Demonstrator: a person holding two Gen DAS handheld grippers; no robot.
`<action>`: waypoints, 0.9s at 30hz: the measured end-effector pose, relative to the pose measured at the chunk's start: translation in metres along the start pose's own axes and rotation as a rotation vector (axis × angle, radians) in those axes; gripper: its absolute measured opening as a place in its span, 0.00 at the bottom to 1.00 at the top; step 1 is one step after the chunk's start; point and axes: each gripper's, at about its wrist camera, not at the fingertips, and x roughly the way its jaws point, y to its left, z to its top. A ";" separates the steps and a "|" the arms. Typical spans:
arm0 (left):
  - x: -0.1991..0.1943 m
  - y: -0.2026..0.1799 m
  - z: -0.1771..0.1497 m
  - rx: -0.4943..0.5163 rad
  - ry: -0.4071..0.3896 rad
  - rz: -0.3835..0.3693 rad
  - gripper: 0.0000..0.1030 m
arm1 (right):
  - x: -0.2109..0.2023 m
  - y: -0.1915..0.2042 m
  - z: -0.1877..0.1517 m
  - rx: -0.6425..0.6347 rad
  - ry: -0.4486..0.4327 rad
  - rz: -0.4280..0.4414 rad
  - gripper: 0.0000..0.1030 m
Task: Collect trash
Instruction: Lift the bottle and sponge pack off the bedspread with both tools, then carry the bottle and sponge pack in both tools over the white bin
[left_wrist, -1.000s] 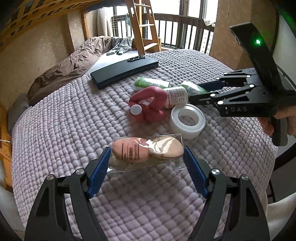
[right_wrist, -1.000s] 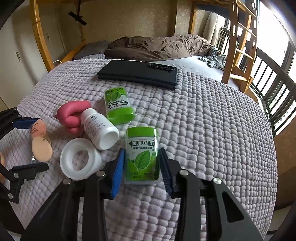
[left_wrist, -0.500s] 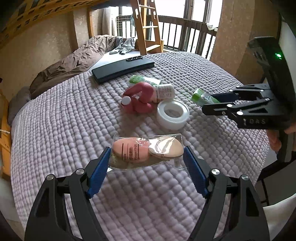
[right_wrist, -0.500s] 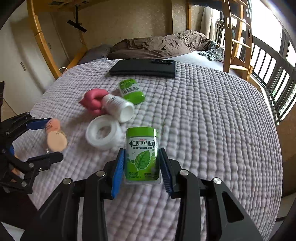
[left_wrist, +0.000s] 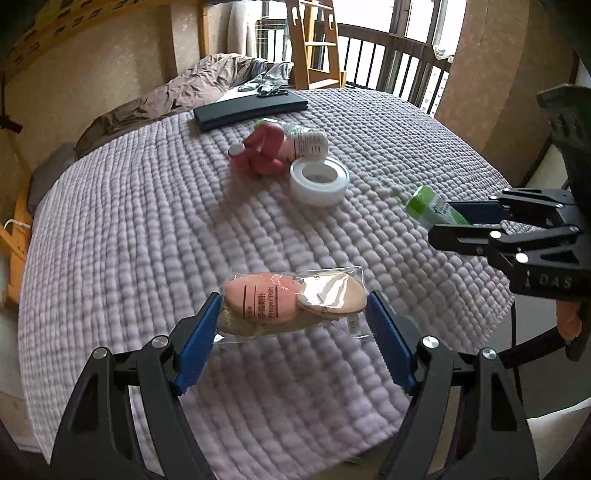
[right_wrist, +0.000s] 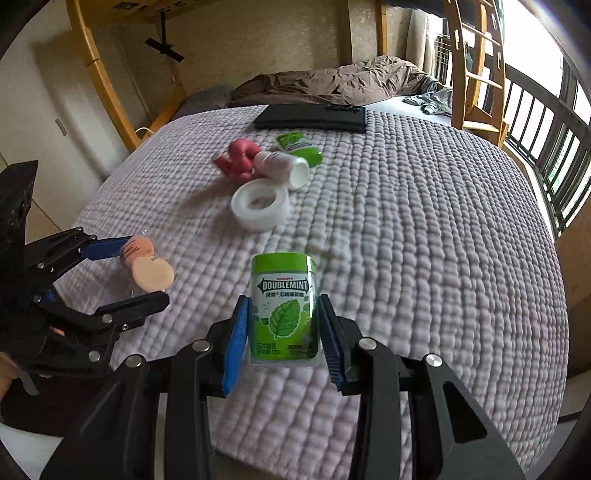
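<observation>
Blue pads of the left tongs (left_wrist: 293, 325) press on both ends of a clear packet of finger puffs (left_wrist: 291, 304), holding it above the quilted lilac bed cover (left_wrist: 129, 240). The right tongs (right_wrist: 282, 332) are clamped on a green Doublemint tub (right_wrist: 283, 308), label facing the camera, also lifted off the cover. Both loads hang over the near edge of the bed, on the near side of the white tape roll (right_wrist: 259, 205), which serves as the landmark here.

Just behind the tape roll lie a white pill bottle (right_wrist: 282, 168) on its side and a pink curved thing (right_wrist: 238, 158), the two touching. Behind the bottle is a second green mint tub (right_wrist: 298, 146). Farther behind the roll sits a flat black case (right_wrist: 312, 118), and beyond it a rumpled brown duvet (right_wrist: 332, 83).

The step in hand looks like carrying: each hand has its piece of trash and appears to be bringing it away from the pile. No bin shows in either view, so the next move calls for finding one off the bed, bringing each load over it, and only then parting the tongs. The slippery packet, held only by its ends, may sag or slide.
</observation>
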 end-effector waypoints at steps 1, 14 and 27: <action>-0.002 -0.001 -0.003 -0.003 0.003 0.002 0.77 | -0.002 0.002 -0.004 -0.001 0.002 0.002 0.36; -0.029 -0.024 -0.038 0.009 0.016 0.000 0.77 | -0.032 0.028 -0.047 -0.027 0.029 0.056 0.36; -0.055 -0.043 -0.066 0.043 0.028 -0.030 0.77 | -0.062 0.042 -0.085 -0.034 0.054 0.101 0.36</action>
